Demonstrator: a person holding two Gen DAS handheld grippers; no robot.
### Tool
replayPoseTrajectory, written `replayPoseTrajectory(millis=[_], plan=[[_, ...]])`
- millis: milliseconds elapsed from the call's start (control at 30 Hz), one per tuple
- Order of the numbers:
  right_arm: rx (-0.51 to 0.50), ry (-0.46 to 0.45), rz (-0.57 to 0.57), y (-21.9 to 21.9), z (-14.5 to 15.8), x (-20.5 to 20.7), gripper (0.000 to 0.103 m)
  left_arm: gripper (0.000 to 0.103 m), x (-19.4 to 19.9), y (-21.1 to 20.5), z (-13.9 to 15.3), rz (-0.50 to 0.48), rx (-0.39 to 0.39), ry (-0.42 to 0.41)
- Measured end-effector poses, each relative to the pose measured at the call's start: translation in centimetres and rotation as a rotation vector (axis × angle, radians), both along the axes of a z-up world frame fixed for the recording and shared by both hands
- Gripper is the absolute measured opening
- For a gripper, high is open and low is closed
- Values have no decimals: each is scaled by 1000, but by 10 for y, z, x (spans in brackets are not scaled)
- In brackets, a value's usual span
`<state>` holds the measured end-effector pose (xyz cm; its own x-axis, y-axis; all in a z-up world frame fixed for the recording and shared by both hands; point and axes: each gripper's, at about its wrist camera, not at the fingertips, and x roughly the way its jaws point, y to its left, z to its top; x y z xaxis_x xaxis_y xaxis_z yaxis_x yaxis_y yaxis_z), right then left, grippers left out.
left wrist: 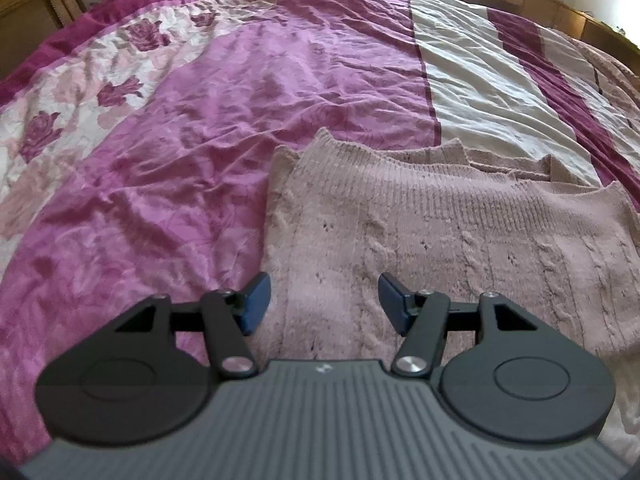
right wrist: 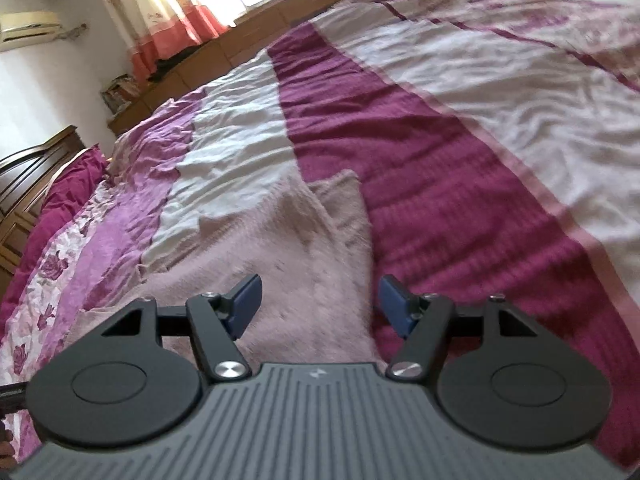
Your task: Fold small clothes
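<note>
A pale pink cable-knit sweater (left wrist: 440, 232) lies folded in layers on the bed, filling the lower right of the left wrist view. My left gripper (left wrist: 324, 300) hovers over its near left part, jaws apart, blue pads bare, nothing between them. In the right wrist view the same knit sweater (right wrist: 288, 248) runs up the middle, its far end narrowing to a folded corner. My right gripper (right wrist: 320, 304) hangs above the sweater's right edge, open and empty; this view is blurred.
The bedspread (left wrist: 200, 140) is crumpled pink, magenta and white with rose prints at the left. Wooden cabinets (left wrist: 36, 8) stand beyond the bed's far side. A wooden ledge (right wrist: 248, 36), curtains (right wrist: 160, 12) and an air conditioner (right wrist: 28, 26) line the far wall.
</note>
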<state>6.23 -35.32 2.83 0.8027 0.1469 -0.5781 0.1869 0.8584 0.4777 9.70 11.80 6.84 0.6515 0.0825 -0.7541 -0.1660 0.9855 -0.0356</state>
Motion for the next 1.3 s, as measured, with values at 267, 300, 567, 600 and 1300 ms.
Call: replayPoseTrajectory(millis=[267,300,567,600,1300], plan=[[49,63,3,-10,-16,-14,72,61,-15,1,-2,27,-3,41],[47,69,10,-8,-17,-14,72,61,-17,1,-3,29,-3,47],[94,87,77,-2,-24,-13,74,61,-26,-4,-6,22,6,80],[117,87,89,-2,-26,-12,74,61,-27,-4,-6,20,8,84],[346,29,43,-8,-43,2,75,61,-29,-5,-9,21,21,123]])
